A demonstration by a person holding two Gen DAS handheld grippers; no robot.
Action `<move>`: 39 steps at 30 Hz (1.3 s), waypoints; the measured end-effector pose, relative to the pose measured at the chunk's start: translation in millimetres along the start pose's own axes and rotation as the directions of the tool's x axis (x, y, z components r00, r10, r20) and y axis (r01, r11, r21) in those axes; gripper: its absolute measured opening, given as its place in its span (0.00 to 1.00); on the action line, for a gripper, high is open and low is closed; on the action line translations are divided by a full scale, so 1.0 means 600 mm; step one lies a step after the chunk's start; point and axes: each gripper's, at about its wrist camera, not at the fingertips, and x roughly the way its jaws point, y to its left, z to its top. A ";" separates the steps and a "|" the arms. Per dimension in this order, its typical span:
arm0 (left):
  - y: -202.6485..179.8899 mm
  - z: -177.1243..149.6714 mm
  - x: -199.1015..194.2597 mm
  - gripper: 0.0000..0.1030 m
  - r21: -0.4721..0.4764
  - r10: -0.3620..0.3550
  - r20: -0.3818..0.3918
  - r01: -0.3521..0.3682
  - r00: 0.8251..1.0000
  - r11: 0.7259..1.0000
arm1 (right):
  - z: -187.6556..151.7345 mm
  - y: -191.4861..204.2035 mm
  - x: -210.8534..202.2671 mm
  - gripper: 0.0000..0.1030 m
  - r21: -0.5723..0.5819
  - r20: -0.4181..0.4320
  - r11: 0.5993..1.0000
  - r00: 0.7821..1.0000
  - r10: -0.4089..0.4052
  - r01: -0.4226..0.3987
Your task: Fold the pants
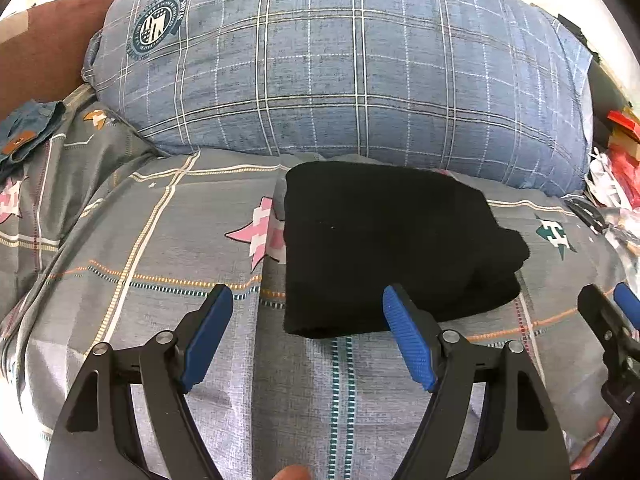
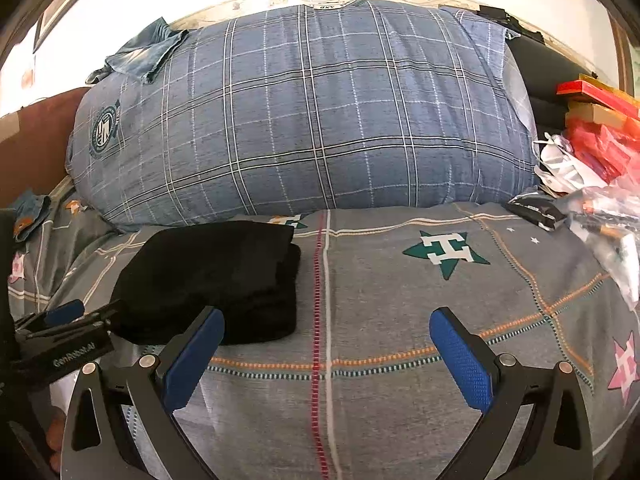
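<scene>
Lying folded, black pants [image 1: 384, 240] long axis front-to-back

"GenRobot.AI" on left tongs [image 2: 60, 322] body, 8 o'clock. "H" in green star [image 2: 446, 251] on bedsheet [image 2: 400, 320].

Black pants [image 1: 384, 240] are folded into a compact, roughly rectangular bundle, several layers stacked, lying flat on the grey plaid bedspread [image 1: 160, 240]. Fabric looks soft and fuzzy, no visible print. The layered fold edges show on the bundle's right side, with the top layer slightly offset from the lower ones. The bundle sits just in front of the big blue plaid pillow [image 1: 340, 60]; its far edge is near or touching the pillow, can't tell which.
</scene>
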 end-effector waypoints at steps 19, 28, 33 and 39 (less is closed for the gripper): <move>-0.015 -0.001 -0.008 0.84 0.052 0.035 0.044 -0.037 0.998 0.998 | 0.002 -0.014 -0.013 1.00 -0.035 0.037 0.999 0.999 0.006 -0.004; -0.027 -0.005 -0.013 0.84 0.083 0.012 0.037 -0.015 0.999 0.996 | 0.002 -0.025 -0.005 1.00 0.006 0.011 1.000 1.000 0.002 -0.002; -0.027 -0.005 -0.015 0.84 0.073 0.007 0.037 -0.010 0.999 0.997 | 0.000 -0.024 -0.001 1.00 -0.001 -0.001 1.000 1.000 -0.004 0.004; -0.028 -0.007 -0.017 0.84 0.074 -0.002 0.038 -0.001 0.999 0.997 | -0.001 -0.023 0.002 1.00 -0.003 -0.006 1.000 1.000 -0.007 0.007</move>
